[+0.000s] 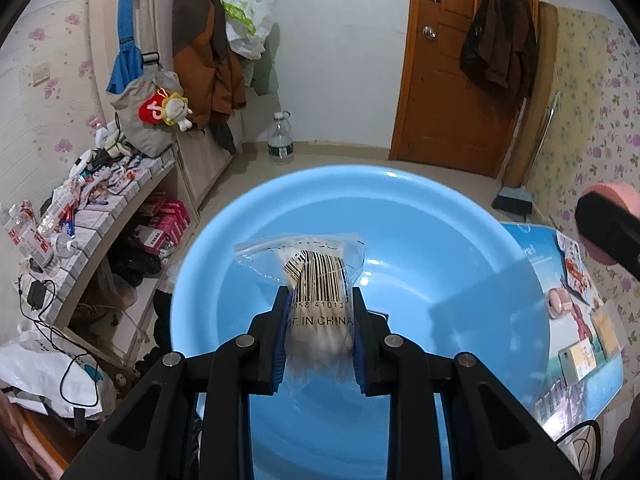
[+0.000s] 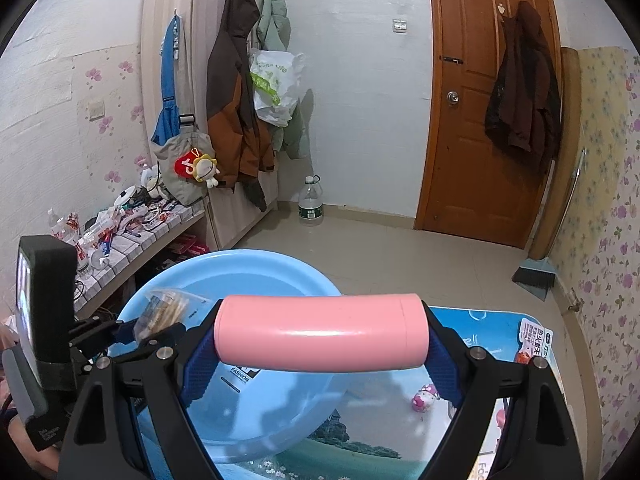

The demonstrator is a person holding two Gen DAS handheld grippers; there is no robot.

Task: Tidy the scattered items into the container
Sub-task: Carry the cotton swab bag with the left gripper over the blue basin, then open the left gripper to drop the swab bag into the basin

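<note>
Two grippers were at work, and we held one in each hand. Our left gripper [image 1: 320, 312] was clamped on a clear bag [image 1: 316, 280] of pale sticks with a barcode on it, the blue pads pressing both sides. We held that bag above the open basin [image 1: 440, 240], over its near half and clear of the floor of the bowl. From the right wrist view the same bag [image 2: 164, 312] showed at the basin's [image 2: 240, 272] left rim.

Our right gripper [image 2: 320, 344] was closed on a pink cylinder [image 2: 320, 332], gripped end to end and lying crosswise between the wide-set jaws. We held it over the basin's right edge, above the printed table [image 2: 480, 328]. In the left wrist view only its pink end [image 1: 608, 200] showed, to the right of the basin.

Several loose things lay on the table to the right of the basin: a small pink toy [image 2: 424, 396], a packet [image 2: 536, 344] with red print further right, and small boxes [image 1: 592, 348] near the table's edge.

Behind the basin, a water bottle [image 1: 280, 136] stood on the floor by the wall.
</note>
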